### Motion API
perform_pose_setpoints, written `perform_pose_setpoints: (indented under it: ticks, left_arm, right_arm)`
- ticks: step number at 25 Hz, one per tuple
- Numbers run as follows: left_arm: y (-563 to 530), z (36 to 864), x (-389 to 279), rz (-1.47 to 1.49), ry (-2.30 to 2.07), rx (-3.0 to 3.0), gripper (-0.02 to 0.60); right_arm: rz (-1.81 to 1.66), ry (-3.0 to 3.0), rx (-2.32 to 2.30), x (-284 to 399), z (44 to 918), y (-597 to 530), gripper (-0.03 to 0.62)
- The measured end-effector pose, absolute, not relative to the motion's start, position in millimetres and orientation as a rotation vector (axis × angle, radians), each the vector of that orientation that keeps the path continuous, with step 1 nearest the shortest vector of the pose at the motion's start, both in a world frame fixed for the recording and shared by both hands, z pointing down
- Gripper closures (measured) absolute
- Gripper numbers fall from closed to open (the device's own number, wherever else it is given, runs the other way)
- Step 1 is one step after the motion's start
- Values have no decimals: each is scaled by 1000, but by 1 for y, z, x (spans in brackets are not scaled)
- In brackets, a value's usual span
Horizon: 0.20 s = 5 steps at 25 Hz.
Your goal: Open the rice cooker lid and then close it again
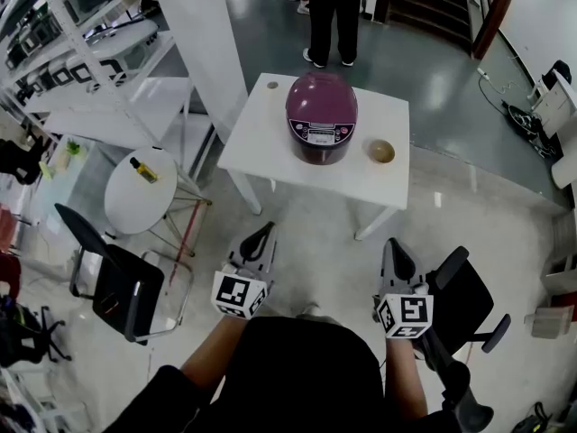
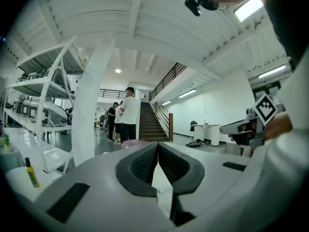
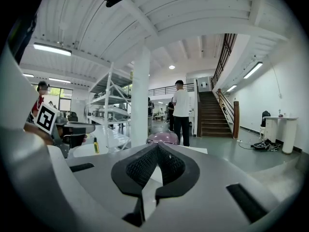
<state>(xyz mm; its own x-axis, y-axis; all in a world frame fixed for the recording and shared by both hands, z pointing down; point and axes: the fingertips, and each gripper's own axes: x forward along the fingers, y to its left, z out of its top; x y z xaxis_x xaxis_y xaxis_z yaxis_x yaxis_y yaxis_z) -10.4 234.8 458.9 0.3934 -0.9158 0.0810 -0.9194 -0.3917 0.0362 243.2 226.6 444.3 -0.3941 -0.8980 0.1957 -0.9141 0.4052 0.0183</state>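
Rice cooker (image 1: pixel 321 117) sits mid white table (image 1: pixel 261 147) with lid (image 1: pixel 321 97) down, fitting either lid not yet raised or shut again; body upright, near-round with no clear long axis, control panel (image 1: pixel 322 133) facing the person; left gripper (image 1: pixel 268 227) and right gripper (image 1: pixel 393 244) pinched together, empty, well short of the table.

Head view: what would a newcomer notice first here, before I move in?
The purple rice cooker, lid shut, sits in the middle of the white table, with a small bowl just to its right. Nearer the camera, the left gripper and right gripper are short of the table, both shut and empty. A person stands beyond the table.
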Motion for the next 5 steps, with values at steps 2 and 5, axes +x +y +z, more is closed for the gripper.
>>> perform_pose_setpoints:
  ticks: [2, 5]
  left_arm:
    - [236, 460, -5, 64, -1685, 2557, 577]
    - [237, 460, 5, 61, -1667, 2564, 577]
  right_arm:
    - [132, -2478, 1605, 248, 446, 229, 595]
    - [125, -2470, 1585, 254, 450, 233, 594]
